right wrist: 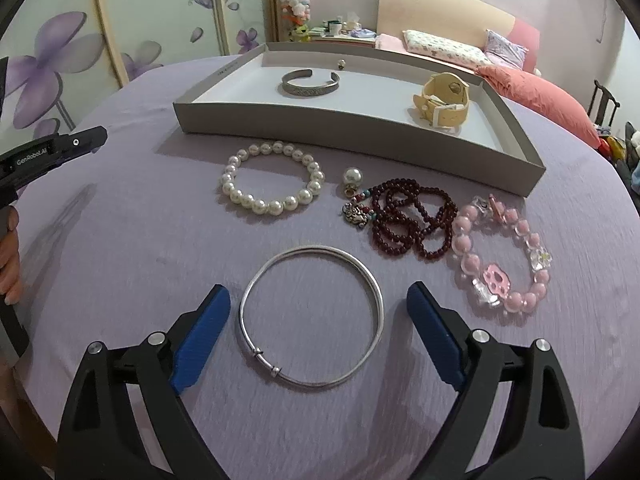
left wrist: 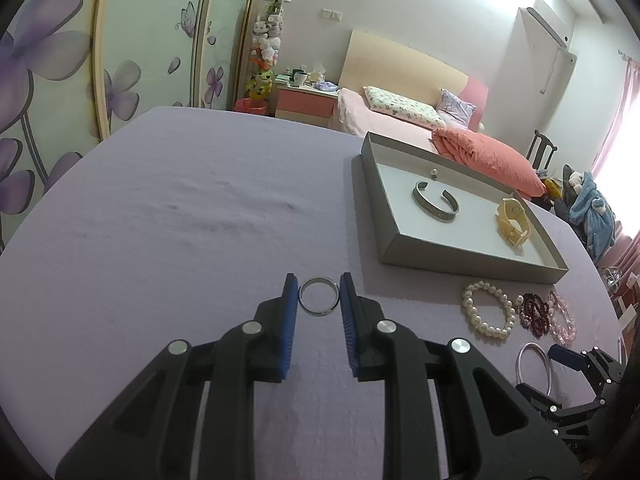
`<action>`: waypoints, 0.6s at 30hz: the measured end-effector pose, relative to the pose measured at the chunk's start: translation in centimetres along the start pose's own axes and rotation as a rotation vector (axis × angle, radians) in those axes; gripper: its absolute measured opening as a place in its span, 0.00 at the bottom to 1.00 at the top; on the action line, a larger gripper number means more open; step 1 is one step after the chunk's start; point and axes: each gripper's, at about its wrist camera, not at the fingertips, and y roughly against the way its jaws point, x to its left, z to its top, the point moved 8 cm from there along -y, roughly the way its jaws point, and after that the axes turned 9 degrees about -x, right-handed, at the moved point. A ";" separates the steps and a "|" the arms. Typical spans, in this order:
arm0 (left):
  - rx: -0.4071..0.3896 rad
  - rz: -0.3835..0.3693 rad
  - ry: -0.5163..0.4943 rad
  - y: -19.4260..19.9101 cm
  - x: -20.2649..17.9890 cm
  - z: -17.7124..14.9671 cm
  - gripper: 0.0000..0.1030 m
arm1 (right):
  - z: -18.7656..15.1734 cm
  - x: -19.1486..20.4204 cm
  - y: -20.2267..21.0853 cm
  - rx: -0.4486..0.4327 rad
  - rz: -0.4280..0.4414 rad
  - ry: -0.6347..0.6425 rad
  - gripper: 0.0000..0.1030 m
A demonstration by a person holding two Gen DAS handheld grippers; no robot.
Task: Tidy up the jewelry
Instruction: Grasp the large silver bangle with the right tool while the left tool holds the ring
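Lilac cloth covers the round table, and everything lies on it. At the left, the left gripper pinches a small silver ring between its blue pads, the ring standing upright just above the cloth. To its right sits a shallow grey tray, which holds a silver cuff, a tiny bead near the far wall, and a cream watch strap. In front of the tray lie, in a row, a pearl bracelet, a pearl earring, a heap of dark red beads with a silver charm, and a pink bead bracelet. Nearer, a thin silver bangle lies flat between the fingers of the right gripper, whose jaws stand spread wide, clear of the bangle on both sides.
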 end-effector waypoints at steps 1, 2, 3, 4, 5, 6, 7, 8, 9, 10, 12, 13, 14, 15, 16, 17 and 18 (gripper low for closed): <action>0.000 0.001 0.000 0.0 0.0 0.0 0.21 | 0.1 -0.1 0.0 -0.004 0.005 0.001 0.85; 0.000 0.003 -0.001 0.0 0.1 0.0 0.21 | 0.1 -0.3 0.1 -0.008 0.004 -0.003 0.84; 0.001 0.003 -0.001 0.0 0.0 0.0 0.21 | 0.1 -0.3 0.1 -0.009 0.004 -0.004 0.83; 0.002 0.003 -0.002 -0.1 -0.1 -0.1 0.21 | 0.1 -0.3 0.2 -0.011 0.004 -0.005 0.79; 0.003 0.004 -0.003 -0.2 -0.1 -0.1 0.21 | 0.1 -0.4 0.3 -0.014 0.000 0.000 0.77; 0.004 0.004 -0.004 -0.2 -0.3 -0.2 0.21 | 0.1 -0.5 0.4 -0.018 0.000 0.002 0.71; 0.005 0.003 -0.006 -0.2 -0.4 -0.2 0.21 | 0.1 -0.6 0.5 -0.023 -0.005 0.005 0.68; 0.006 0.002 -0.007 -0.2 -0.4 -0.2 0.21 | 0.2 -0.6 0.5 -0.023 -0.003 0.007 0.68; 0.006 0.001 -0.008 -0.2 -0.6 -0.2 0.21 | 0.1 -0.7 0.5 -0.022 -0.001 0.007 0.68; 0.007 0.000 -0.010 -0.2 -0.7 -0.3 0.21 | 0.1 -0.8 0.6 -0.023 -0.001 0.008 0.68; 0.006 -0.001 -0.013 -0.1 -0.8 -0.3 0.21 | 0.0 -1.0 0.8 -0.023 -0.001 0.013 0.68; 0.006 -0.002 -0.015 -0.1 -0.9 -0.3 0.21 | -0.1 -1.1 0.8 -0.023 -0.001 0.012 0.68; 0.006 -0.002 -0.017 -0.1 -1.0 -0.3 0.21 | -0.2 -1.3 0.9 -0.023 -0.002 0.009 0.68; 0.006 -0.002 -0.018 -0.1 -1.1 -0.3 0.21 | -0.2 -1.5 1.0 -0.022 -0.001 0.010 0.68; 0.006 -0.002 -0.020 -0.1 -1.2 -0.3 0.21 | -0.3 -1.5 1.0 -0.022 0.002 0.015 0.68; 0.008 -0.003 -0.021 -0.1 -1.3 -0.3 0.21 | -0.3 -1.6 1.1 -0.021 0.004 0.015 0.68; 0.009 -0.004 -0.022 -0.2 -1.5 -0.3 0.21 | -0.3 -1.6 1.1 -0.021 0.002 0.015 0.69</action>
